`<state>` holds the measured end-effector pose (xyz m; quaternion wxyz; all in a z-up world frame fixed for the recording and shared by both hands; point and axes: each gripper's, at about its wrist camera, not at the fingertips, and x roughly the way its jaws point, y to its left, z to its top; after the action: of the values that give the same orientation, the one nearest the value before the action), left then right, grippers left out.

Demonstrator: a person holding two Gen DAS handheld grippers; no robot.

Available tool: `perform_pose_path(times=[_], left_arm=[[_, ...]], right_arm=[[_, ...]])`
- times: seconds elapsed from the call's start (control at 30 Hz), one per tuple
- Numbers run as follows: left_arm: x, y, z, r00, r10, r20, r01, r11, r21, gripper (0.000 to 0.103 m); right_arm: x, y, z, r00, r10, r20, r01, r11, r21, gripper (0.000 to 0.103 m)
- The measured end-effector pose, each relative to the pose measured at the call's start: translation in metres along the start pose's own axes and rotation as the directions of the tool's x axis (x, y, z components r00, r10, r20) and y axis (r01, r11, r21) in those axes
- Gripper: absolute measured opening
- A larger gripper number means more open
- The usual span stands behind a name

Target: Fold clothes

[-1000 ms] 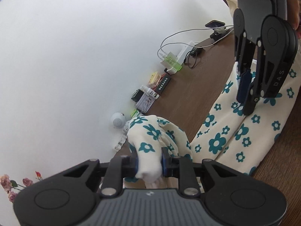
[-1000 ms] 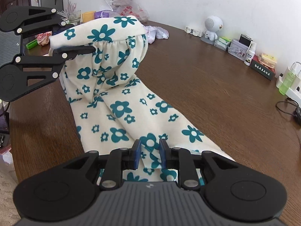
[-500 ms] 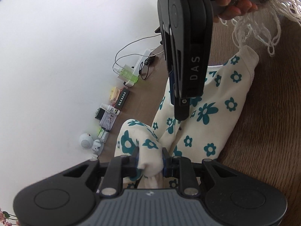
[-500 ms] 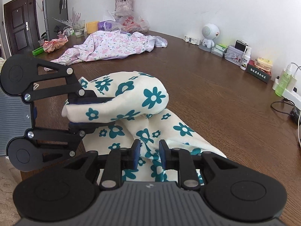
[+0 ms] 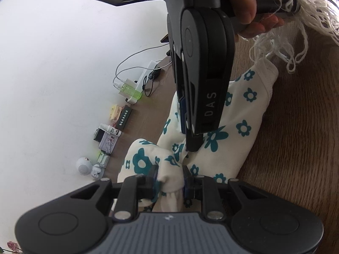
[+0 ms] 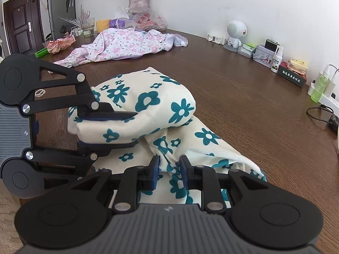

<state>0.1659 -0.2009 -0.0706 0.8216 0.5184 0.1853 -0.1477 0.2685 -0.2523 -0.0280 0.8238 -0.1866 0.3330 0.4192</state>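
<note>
The cream garment [image 6: 182, 110] with teal flowers lies on the wooden table [image 6: 243, 97], its long axis running from 11 to 5 o'clock in the right wrist view. The left gripper [image 6: 129, 128] pinches its bunched, doubled-over end at 9 o'clock, just beside the right gripper [image 6: 169, 169], which pinches the near fold.

garments 2: cream floral garment [image 6: 173, 108], pink floral garment [image 6: 125, 44] | tools 2
</note>
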Motion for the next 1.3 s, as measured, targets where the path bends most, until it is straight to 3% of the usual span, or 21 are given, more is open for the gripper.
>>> perform_pose_path(times=[0.13, 0.23, 0.33, 0.5, 0.7, 0.8, 1.1, 1.3], left_arm=[[-0.003, -0.003, 0.0, 1.0, -0.005, 0.001, 0.005, 1.0, 0.002, 0.023], [-0.008, -0.002, 0.0, 1.0, -0.001, 0.006, 0.001, 1.0, -0.006, 0.023], [-0.009, -0.002, 0.0, 1.0, -0.002, 0.01, 0.002, 1.0, -0.005, 0.023], [-0.015, -0.008, -0.002, 1.0, -0.014, 0.003, 0.014, 1.0, 0.016, 0.026], [-0.011, -0.004, -0.004, 1.0, -0.015, -0.006, 0.015, 1.0, 0.027, 0.028], [-0.009, -0.003, -0.009, 0.999, 0.035, -0.025, -0.034, 0.998, 0.044, 0.026], [-0.004, 0.002, -0.025, 0.993, 0.1, -0.056, -0.095, 0.992, 0.08, 0.025], [0.005, 0.004, -0.029, 0.992, 0.109, -0.064, -0.102, 0.989, 0.105, 0.025]], right_arm=[[-0.014, -0.013, 0.002, 0.999, 0.022, 0.032, -0.024, 0.998, 0.06, 0.022], [-0.037, -0.028, 0.004, 0.996, -0.04, 0.082, 0.031, 0.995, 0.1, 0.022], [-0.047, -0.035, 0.003, 0.995, -0.067, 0.069, 0.06, 0.993, 0.1, 0.022], [-0.039, -0.022, 0.0, 0.998, -0.037, 0.054, 0.034, 0.998, 0.059, 0.022], [-0.025, 0.002, 0.032, 0.994, 0.044, 0.103, -0.039, 0.998, -0.049, 0.022], [-0.01, 0.009, 0.042, 0.995, 0.054, 0.089, -0.047, 0.996, -0.081, 0.022], [-0.005, 0.007, 0.036, 0.99, 0.087, 0.108, -0.087, 0.996, -0.007, 0.022], [0.011, 0.005, 0.015, 0.996, 0.076, 0.047, -0.077, 0.997, 0.011, 0.022]])
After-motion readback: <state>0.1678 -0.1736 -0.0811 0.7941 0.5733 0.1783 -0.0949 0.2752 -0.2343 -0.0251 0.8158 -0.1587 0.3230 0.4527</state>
